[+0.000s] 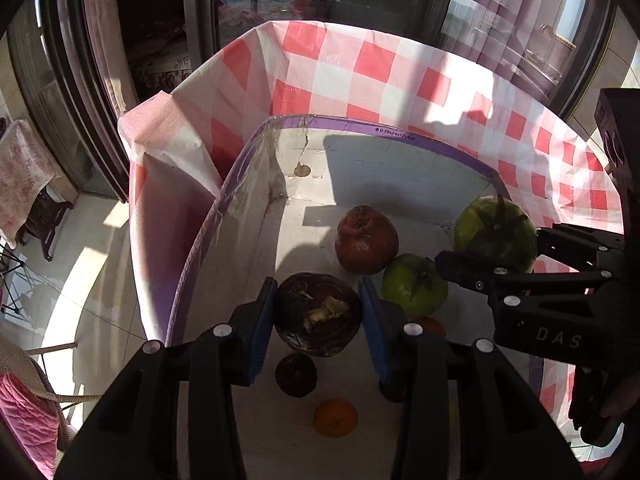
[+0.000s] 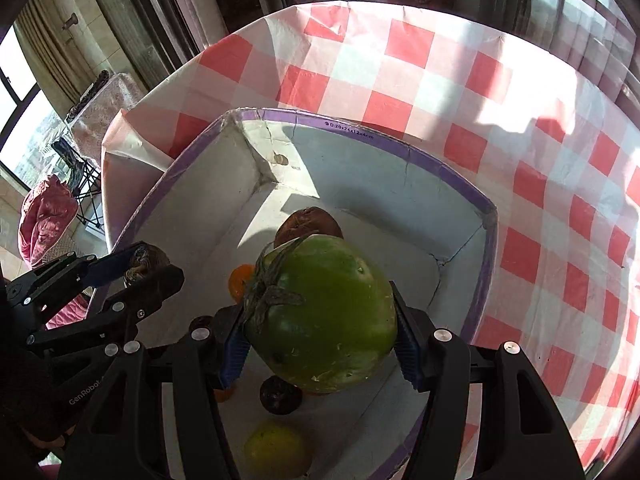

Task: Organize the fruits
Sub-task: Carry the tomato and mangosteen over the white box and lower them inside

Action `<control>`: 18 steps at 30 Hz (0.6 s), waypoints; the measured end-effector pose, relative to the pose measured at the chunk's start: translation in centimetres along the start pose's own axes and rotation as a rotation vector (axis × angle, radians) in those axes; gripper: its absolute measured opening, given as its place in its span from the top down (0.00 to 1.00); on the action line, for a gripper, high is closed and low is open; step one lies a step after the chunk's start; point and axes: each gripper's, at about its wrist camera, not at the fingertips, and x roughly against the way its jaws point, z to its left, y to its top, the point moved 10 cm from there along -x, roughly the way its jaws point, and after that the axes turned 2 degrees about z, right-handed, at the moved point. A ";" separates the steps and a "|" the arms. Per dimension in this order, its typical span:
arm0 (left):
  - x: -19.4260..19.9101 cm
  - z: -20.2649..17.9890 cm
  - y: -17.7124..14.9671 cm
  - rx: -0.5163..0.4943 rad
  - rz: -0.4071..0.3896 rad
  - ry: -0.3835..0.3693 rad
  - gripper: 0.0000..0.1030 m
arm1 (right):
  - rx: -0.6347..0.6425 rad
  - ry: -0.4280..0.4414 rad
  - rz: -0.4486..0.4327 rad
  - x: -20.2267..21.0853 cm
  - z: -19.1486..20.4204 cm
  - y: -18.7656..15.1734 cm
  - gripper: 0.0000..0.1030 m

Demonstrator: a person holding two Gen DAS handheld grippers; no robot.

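Observation:
A white box with a purple rim [image 1: 420, 133] [image 2: 400, 148] holds several fruits. My left gripper [image 1: 318, 316] is shut on a dark purple-brown fruit [image 1: 319, 314] above the box's left side; it also shows in the right wrist view [image 2: 146, 264]. My right gripper [image 2: 320, 320] is shut on a large green fruit [image 2: 324, 312] [image 1: 494, 232] above the box. On the box floor lie a brown-red fruit [image 1: 366, 240] [image 2: 308, 222], a smaller green fruit [image 1: 414, 286], a small dark fruit [image 1: 296, 374] [image 2: 280, 394], an orange [image 1: 335, 418] [image 2: 240, 280] and a yellow fruit [image 2: 276, 454].
The box stands on a red-and-white checked cloth [image 1: 372, 64] [image 2: 540, 184]. Windows and curtains [image 1: 104, 28] stand behind the table. A pink cushion [image 2: 46, 216] and chair lie off the left edge.

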 end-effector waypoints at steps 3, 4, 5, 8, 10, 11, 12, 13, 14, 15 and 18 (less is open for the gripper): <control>-0.9 0.4 -2.6 -0.086 0.085 0.012 0.60 | 0.025 0.035 0.088 -1.9 2.1 -2.1 0.42; -1.2 0.6 -3.4 -0.113 0.116 0.029 0.60 | 0.042 0.040 0.112 -2.4 2.7 -2.9 0.42; -1.6 0.8 -4.3 -0.138 0.155 0.039 0.60 | 0.060 0.037 0.131 -2.9 3.2 -3.5 0.42; -2.2 0.8 -6.3 -0.197 0.230 0.047 0.60 | 0.142 -0.017 0.164 -4.0 4.1 -4.6 0.42; -2.3 0.5 -7.3 -0.283 0.255 0.080 0.60 | 0.232 -0.064 0.173 -4.5 4.9 -5.0 0.42; -2.3 0.3 -7.8 -0.307 0.274 0.084 0.60 | 0.272 -0.075 0.180 -4.9 5.4 -5.1 0.42; -2.5 0.2 -8.3 -0.317 0.295 0.082 0.60 | 0.305 -0.084 0.189 -5.3 5.9 -5.2 0.42; -2.6 0.4 -8.7 -0.298 0.319 0.074 0.60 | 0.317 -0.088 0.203 -5.7 6.1 -5.4 0.42; -2.9 0.6 -9.2 -0.292 0.341 0.071 0.60 | 0.324 -0.094 0.219 -6.0 6.3 -5.5 0.42; -3.1 0.7 -9.6 -0.306 0.349 0.072 0.60 | 0.334 -0.106 0.232 -6.2 6.3 -5.4 0.42; -3.4 0.5 -10.8 -0.316 0.378 0.063 0.60 | 0.372 -0.125 0.267 -6.9 6.6 -5.5 0.42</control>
